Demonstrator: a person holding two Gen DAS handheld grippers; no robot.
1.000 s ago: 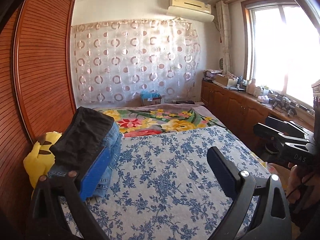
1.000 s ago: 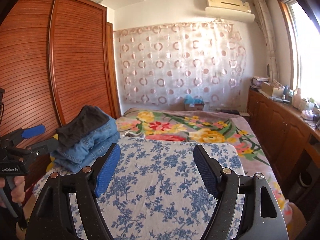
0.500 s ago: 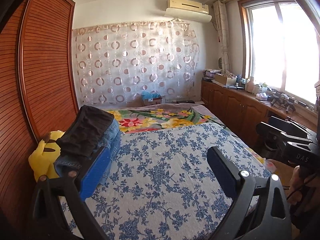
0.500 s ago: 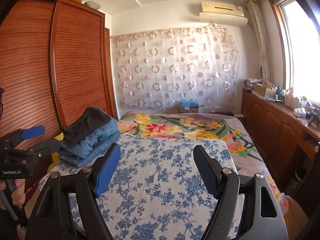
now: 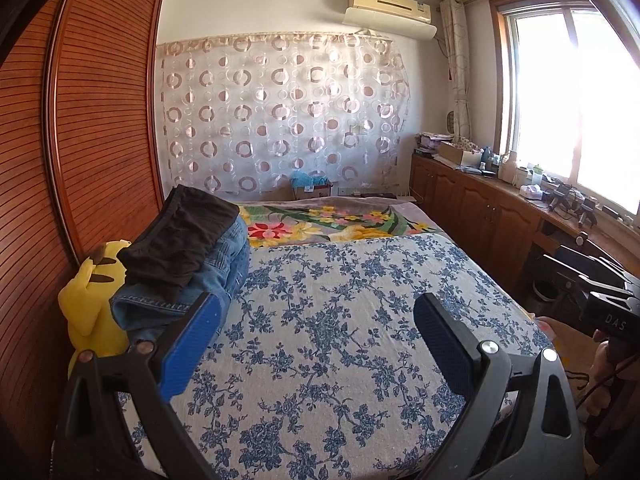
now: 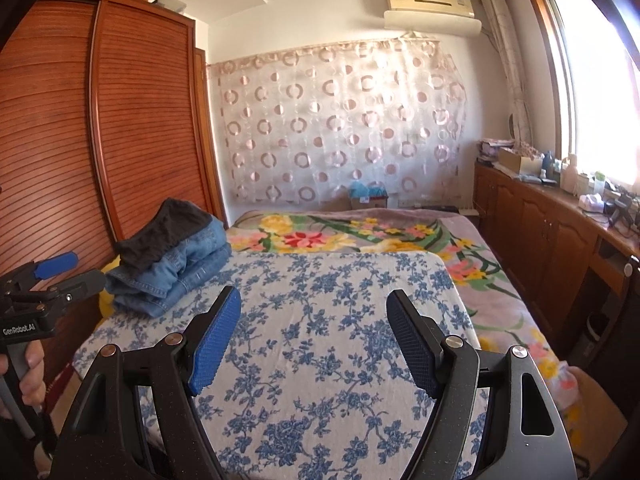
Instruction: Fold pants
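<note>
Left gripper (image 5: pixel 316 336) is held wide apart, nothing between its jaws; right gripper (image 6: pixel 314 330) likewise spread and empty. Both are hung over the blue floral sheet (image 6: pixel 340 320). Folded pants stack (image 5: pixel 188 264) is seen at ten o'clock, dark pair topmost, beside a yellow plush (image 5: pixel 90 304).

Stack of folded pants: a dark charcoal, soft-fabric pair (image 5: pixel 182 236) lies folded on top of folded blue denim jeans (image 5: pixel 224 268), the whole pile resting on the blue-and-white floral bedspread. In the left wrist view the pile sits just beyond the left jaw, outside the gap between the jaws. In the right wrist view it lies well beyond and left of the left jaw.
</note>
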